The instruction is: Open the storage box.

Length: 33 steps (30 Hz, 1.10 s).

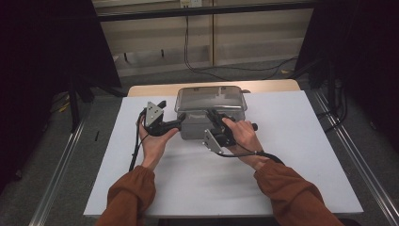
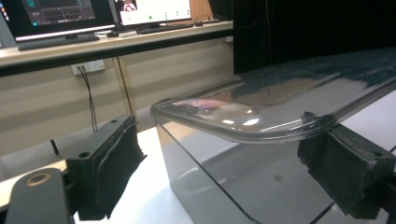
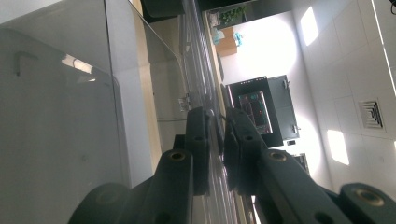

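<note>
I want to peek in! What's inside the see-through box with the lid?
The box looks empty through its clear wall and lid. The right gripper and hand cover part of its front, so that bit stays hidden.

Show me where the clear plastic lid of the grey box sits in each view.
High view: clear plastic lid at centre, atop the grey box.
Left gripper view: lid sweeps across the right, above the box wall.
Right gripper view: lid rim edge-on, centre.
Shared landmark: white table.
</note>
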Tool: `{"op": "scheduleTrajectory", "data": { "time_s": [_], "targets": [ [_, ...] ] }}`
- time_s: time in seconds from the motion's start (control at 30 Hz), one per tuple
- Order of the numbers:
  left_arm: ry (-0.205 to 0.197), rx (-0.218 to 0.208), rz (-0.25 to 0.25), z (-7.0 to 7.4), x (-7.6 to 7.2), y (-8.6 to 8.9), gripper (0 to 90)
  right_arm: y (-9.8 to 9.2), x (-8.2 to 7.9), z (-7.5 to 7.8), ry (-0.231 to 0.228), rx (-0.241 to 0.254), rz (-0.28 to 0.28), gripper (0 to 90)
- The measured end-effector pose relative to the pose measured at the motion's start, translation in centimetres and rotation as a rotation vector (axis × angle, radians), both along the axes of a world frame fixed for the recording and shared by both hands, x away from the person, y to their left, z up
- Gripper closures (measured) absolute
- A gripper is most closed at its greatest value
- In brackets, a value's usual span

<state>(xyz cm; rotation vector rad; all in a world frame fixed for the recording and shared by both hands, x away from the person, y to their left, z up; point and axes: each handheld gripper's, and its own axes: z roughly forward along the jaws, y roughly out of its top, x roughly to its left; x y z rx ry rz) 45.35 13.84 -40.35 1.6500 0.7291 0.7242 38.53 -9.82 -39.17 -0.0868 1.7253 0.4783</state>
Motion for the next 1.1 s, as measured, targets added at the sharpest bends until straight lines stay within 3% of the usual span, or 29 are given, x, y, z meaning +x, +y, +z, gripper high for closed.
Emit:
{"op": "scheduleTrajectory", "data": {
  "time_s": [0.07,0.17,0.23,0.37,0.57,0.73,0.87,1.1],
  "targets": [
    [-0.021,0.022,0.000,0.1,-0.1,0.0,14.7,0.0,0.0,-0.1,0.001,0.002,-0.002,80.8],
    [-0.012,0.025,-0.001,0.0,-0.1,0.0,15.2,0.0,-0.1,-0.2,0.018,0.033,0.001,76.7],
    [-0.013,0.030,-0.010,-0.1,-0.1,-0.2,16.1,0.0,0.1,-0.2,0.036,0.058,0.003,64.8],
    [-0.024,0.036,-0.013,0.0,-0.2,-0.4,16.8,-0.4,0.4,-0.2,0.061,0.109,-0.009,53.1],
    [-0.020,0.038,-0.011,0.0,-0.3,-0.4,17.6,-1.5,0.3,-0.5,0.105,0.228,-0.026,31.3],
    [-0.022,0.043,-0.010,0.0,-0.3,-0.4,17.6,-3.1,0.7,-0.5,0.182,0.354,-0.056,22.1],
    [-0.026,0.038,-0.007,0.1,-0.3,-0.4,17.7,-4.7,1.1,-0.3,0.243,0.455,-0.046,18.8],
    [-0.019,0.040,-0.010,0.0,-0.3,-0.4,17.6,-6.2,1.5,0.1,0.419,0.604,-0.072,14.8]
  ]
}}
